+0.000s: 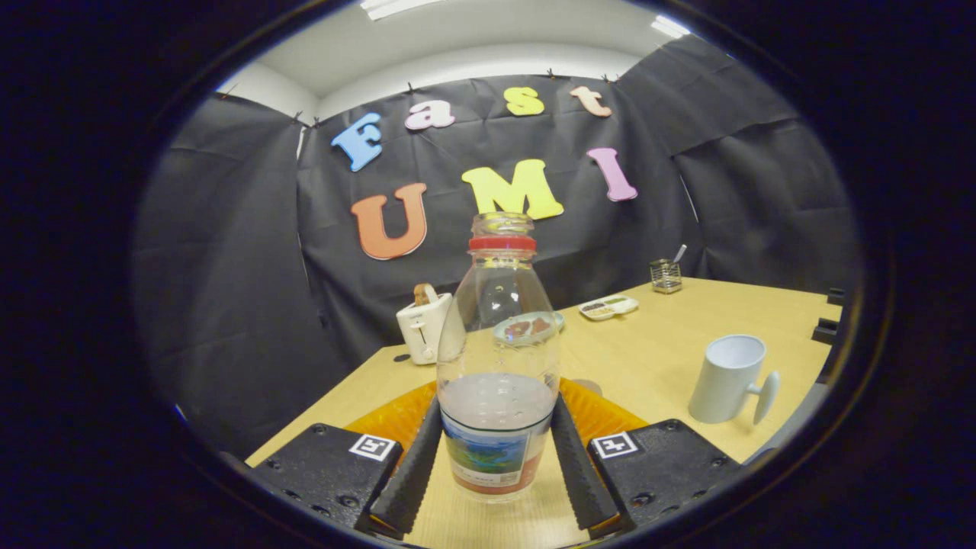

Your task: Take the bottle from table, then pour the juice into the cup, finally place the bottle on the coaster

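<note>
A clear glass bottle (497, 358) with a red neck ring and no cap stands upright between my fingers. Pale juice fills roughly its lower third, and a coloured label wraps its base. My gripper (496, 406) is shut on the bottle, both fingers pressing its lower sides. An orange coaster (602, 415) lies on the table right behind the bottle, spreading to both sides of the fingers. I cannot tell whether the bottle's base rests on the table. A white cup (727, 379) with a knob-like handle stands upright beyond my right finger, off to the right.
On the wooden table (671, 343) beyond the bottle are a white toaster (422, 328), a small plate of food (528, 328), a divided white tray (608, 306) and a wire holder (666, 276). Black cloth walls close the far side.
</note>
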Tool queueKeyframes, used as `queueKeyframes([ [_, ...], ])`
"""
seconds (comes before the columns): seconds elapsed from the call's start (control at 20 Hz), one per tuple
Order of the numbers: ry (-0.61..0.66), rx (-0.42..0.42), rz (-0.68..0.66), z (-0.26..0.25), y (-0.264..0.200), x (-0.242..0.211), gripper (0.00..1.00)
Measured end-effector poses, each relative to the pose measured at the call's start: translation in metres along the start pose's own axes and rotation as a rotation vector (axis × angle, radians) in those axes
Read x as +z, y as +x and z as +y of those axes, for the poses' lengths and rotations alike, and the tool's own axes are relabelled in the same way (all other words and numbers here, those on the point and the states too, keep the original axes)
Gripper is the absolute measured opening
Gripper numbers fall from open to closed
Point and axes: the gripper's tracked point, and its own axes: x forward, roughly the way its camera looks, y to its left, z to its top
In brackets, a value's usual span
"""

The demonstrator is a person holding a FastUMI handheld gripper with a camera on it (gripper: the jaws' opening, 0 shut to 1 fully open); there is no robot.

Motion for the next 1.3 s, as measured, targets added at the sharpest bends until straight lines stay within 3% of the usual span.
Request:
queueKeyframes([
  [0.3,0.147,0.039,0.032,-0.009,0.0,0.011,0.77],
  [0.55,0.385,0.055,0.052,-0.021,0.001,0.017,0.77],
  [0.85,0.514,0.047,0.077,-0.04,0.004,0.014,0.77],
  [1.3,0.844,0.141,0.088,-0.049,0.007,0.029,0.77],
])
